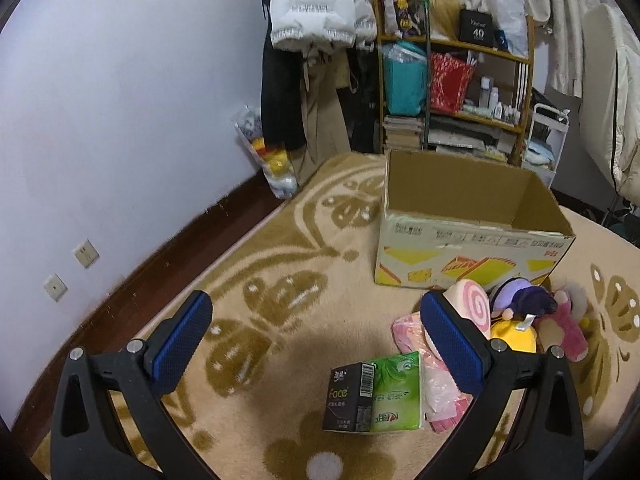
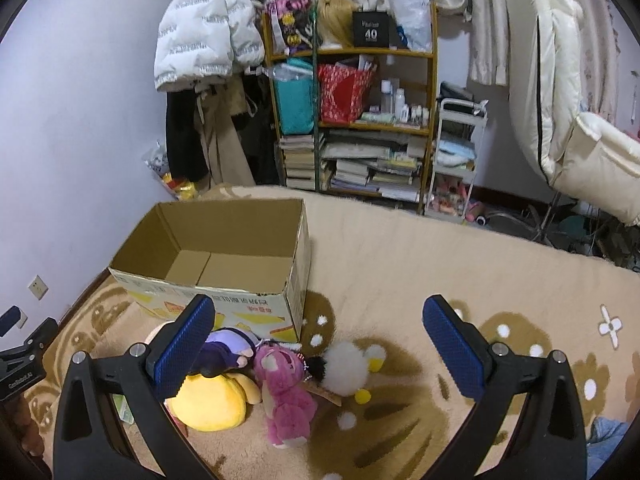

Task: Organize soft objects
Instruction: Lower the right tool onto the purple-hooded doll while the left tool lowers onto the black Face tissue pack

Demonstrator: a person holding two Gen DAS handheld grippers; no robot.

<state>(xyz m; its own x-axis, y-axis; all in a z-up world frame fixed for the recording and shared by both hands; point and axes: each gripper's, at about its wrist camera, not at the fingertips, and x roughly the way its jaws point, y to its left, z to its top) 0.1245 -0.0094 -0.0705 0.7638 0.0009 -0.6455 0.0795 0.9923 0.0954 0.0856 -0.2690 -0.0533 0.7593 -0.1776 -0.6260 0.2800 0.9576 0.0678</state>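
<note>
Both tongs, left tongs (image 1: 316, 344) and right tongs (image 2: 318, 346), stood wide open and empty. Best practice: grip the pink bear (image 2: 286, 396) mid-body, then lower it into the box (image 2: 224, 256).

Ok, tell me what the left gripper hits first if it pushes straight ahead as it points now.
Probably bare carpet: the open left gripper aims just left of the cardboard box, with the black tissue pack below its line. Depth is uncertain.
</note>
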